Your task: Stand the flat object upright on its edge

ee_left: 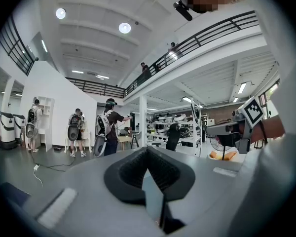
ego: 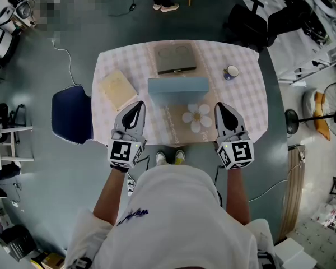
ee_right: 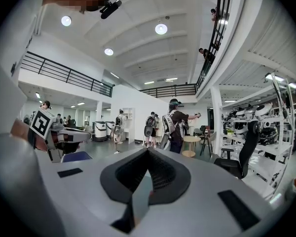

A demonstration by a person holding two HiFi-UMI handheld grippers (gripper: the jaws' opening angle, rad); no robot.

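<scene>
In the head view a blue-grey flat board [ego: 178,86] sits mid-table and shows as a long narrow band; it seems to stand on its long edge. Behind it lies a dark grey flat tray [ego: 176,59], and a cream flat slab [ego: 117,88] lies to the left. My left gripper [ego: 135,106] and right gripper [ego: 224,108] hover over the table's near edge, on either side of the board and apart from it. Both are shut and empty. The left gripper [ee_left: 148,152] and right gripper [ee_right: 148,152] views face out into the hall, with closed jaws and no table.
A flower-shaped mat [ego: 197,117] lies near the right gripper and a small cup [ego: 231,72] stands at the right. The table [ego: 252,102] has a checked cloth. A blue chair [ego: 71,115] stands at its left. People stand far off in the hall [ee_left: 108,127].
</scene>
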